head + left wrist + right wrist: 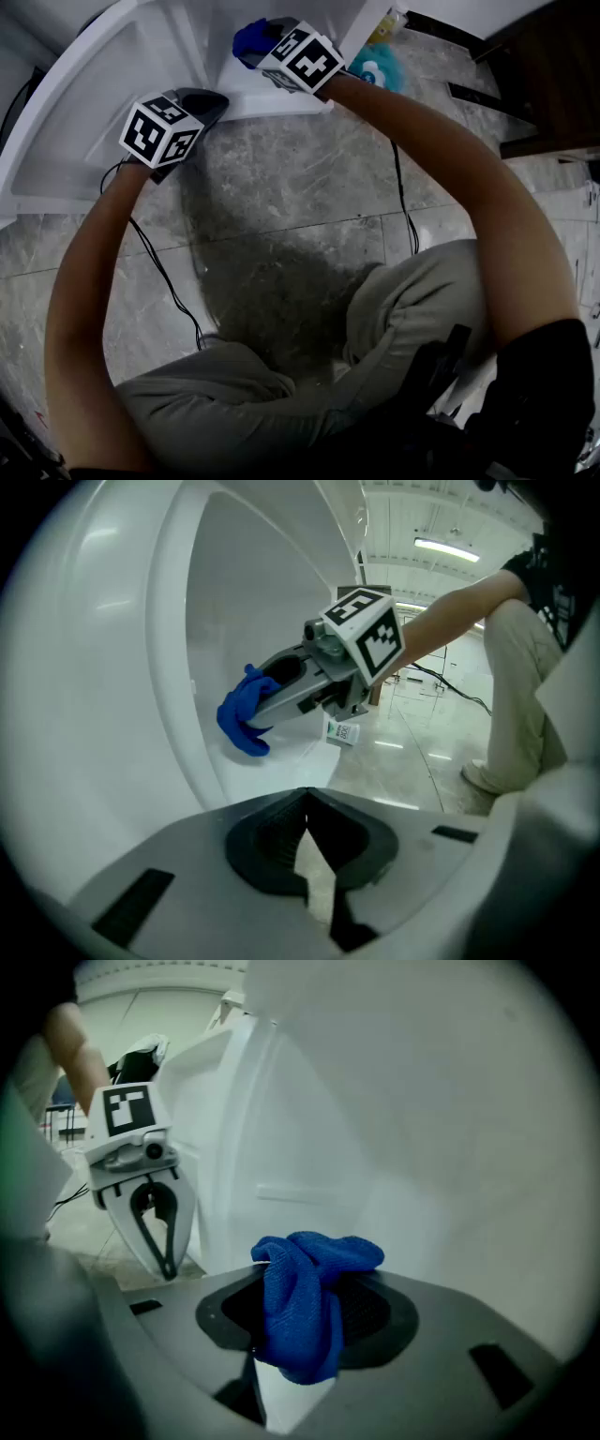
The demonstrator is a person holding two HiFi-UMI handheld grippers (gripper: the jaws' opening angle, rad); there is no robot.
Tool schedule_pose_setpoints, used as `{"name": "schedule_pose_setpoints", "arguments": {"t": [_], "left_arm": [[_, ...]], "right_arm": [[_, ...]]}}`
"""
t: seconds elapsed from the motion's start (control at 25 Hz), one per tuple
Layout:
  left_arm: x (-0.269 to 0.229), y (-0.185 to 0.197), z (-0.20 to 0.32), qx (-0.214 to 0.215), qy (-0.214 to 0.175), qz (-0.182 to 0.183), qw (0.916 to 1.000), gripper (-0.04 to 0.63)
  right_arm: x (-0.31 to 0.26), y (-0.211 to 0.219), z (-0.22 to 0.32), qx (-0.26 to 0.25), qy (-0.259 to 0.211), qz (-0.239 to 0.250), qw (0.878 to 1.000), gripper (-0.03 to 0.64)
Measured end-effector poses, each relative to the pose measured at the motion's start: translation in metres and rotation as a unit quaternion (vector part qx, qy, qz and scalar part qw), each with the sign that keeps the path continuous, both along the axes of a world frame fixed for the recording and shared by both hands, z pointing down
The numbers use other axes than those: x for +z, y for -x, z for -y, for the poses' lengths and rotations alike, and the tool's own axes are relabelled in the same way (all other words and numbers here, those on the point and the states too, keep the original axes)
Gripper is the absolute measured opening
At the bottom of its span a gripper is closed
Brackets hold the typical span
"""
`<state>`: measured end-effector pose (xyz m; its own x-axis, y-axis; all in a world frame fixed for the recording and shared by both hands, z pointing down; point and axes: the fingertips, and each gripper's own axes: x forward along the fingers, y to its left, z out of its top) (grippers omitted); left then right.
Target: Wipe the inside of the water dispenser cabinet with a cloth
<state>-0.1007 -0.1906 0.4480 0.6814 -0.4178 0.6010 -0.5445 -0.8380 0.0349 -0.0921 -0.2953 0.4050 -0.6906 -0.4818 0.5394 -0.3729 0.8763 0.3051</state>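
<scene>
Blue cloth (pixel 305 1312) bunched in the right gripper (pixel 265 697), inside the white water dispenser cabinet (pixel 309 1129)

The right gripper's jaws are clamped on the cloth, which is close to the inner wall; whether it touches I cannot tell. No wiped patch shows, so most of the wiping looks yet to do. The left gripper (pixel 307 795) is pinched closed and empty, near the cabinet's left front edge. Room lies open far inside and to the right — the rim crowds the left.
</scene>
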Motion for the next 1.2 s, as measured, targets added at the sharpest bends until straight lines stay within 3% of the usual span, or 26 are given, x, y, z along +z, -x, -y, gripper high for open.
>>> {"name": "schedule_pose_setpoints", "arguments": {"t": [0.4,0.68,0.92,1.2], "left_arm": [[0.026,-0.002,-0.025,0.008,0.038,-0.035,0.9986,0.006],[0.040,0.016,-0.032,-0.012,0.057,-0.040,0.9975,0.006],[0.051,0.024,-0.040,-0.010,0.065,-0.028,0.9974,0.006],[0.043,0.012,-0.022,-0.011,0.054,-0.039,0.9977,0.006]], "right_arm": [[0.073,0.041,0.025,-0.024,-0.009,-0.119,0.993,0.166],[0.090,0.046,0.063,-0.014,-0.044,-0.162,0.986,0.166],[0.088,0.047,0.056,0.014,-0.048,-0.146,0.988,0.158],[0.092,0.046,0.029,-0.022,-0.053,-0.151,0.987,0.158]]}}
